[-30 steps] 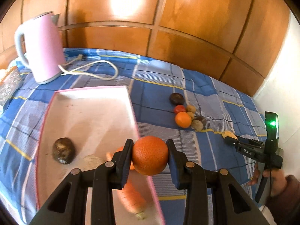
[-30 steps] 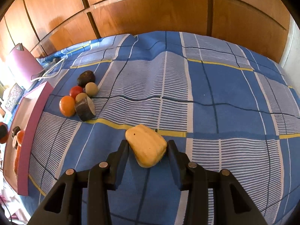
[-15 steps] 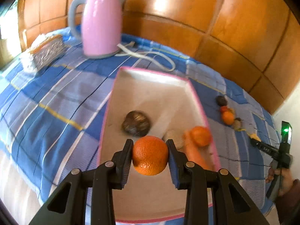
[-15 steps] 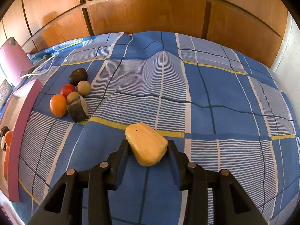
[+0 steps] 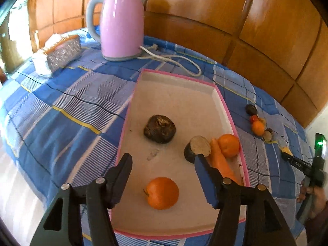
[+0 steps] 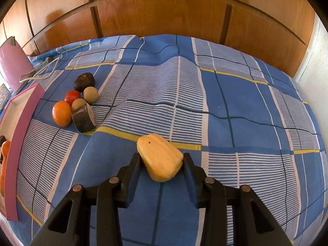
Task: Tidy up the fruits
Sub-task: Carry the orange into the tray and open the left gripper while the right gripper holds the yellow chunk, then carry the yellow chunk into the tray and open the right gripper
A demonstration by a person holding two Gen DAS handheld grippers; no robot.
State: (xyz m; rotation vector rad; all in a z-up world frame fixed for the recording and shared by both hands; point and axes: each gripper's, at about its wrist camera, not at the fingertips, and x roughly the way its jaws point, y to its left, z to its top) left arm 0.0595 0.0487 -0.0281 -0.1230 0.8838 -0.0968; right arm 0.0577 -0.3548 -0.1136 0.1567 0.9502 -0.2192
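- Left gripper (image 5: 163,165) over the near end of the tray (image 5: 224,104), jaws opening, nothing pressed between the pads.
- Orange (image 5: 162,192) lies loose on the tray floor at the near end, below and between the jaws, touching neither.
- Also in the tray: dark round fruit (image 5: 160,128) mid-tray; cut piece (image 5: 197,148), carrot (image 5: 220,161) and second orange (image 5: 229,145) bunched against the tray's right wall.
- Right gripper (image 6: 162,162) angled down at the bed (image 6: 235,94), jaws narrow, both pads against a yellow chunk (image 6: 160,156); the chunk looks gripped and sits on or just above the cloth, cannot tell which.
- Right of the tray, on the cloth: small cluster of orange fruit (image 6: 61,113), red tomato (image 6: 71,96), two pale balls (image 6: 90,94), dark avocado (image 6: 84,81) and a brown cut slice (image 6: 84,117), all touching or just beside one another.
- Yellow chunk is well right of the tray, apart from the cluster.
- Pink kettle (image 5: 121,24) with white cord (image 5: 174,60) stands past the tray's far end.
- Foil-wrapped pack (image 5: 61,53) far-left of the tray.
- A hand (image 5: 313,194) holds the right gripper at the right edge of the left wrist view.
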